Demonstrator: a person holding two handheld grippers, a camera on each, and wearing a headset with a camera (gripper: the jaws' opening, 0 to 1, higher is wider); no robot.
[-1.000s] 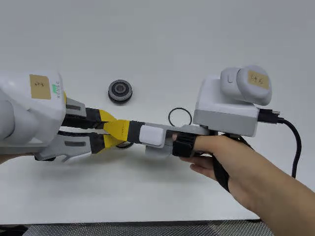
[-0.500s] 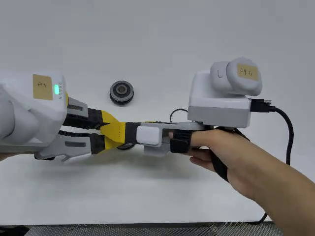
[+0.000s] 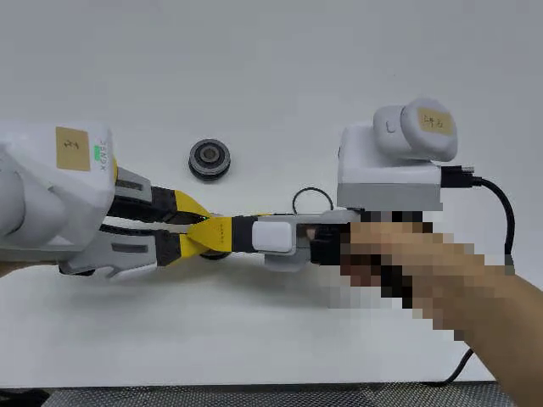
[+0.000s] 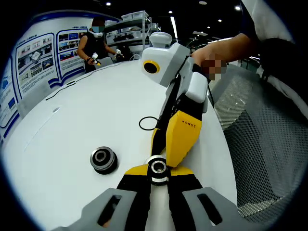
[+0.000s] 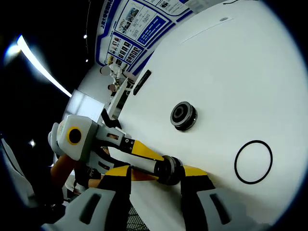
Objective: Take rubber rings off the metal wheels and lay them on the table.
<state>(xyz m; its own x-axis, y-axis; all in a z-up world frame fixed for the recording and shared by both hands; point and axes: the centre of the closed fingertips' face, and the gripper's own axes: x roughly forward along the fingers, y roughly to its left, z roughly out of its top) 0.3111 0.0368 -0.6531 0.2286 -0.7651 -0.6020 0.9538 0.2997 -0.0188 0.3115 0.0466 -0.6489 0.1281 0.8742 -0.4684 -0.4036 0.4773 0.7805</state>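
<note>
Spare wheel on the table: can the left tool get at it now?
Probably not yet. The way across the table to the spare wheel looks free, but the left tool is shut on a second wheel, with the right tool at it too. It would have to let go first.

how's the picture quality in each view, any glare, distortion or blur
Head view: bright, even light, the white table nearly washed out, only a soft shadow under the spare wheel. Left gripper view: strong fisheye bending, held wheel sharp, ceiling lights glaring far back. Right gripper view: tilted, dim room behind with a bright streak, loose ring crisp.
</note>
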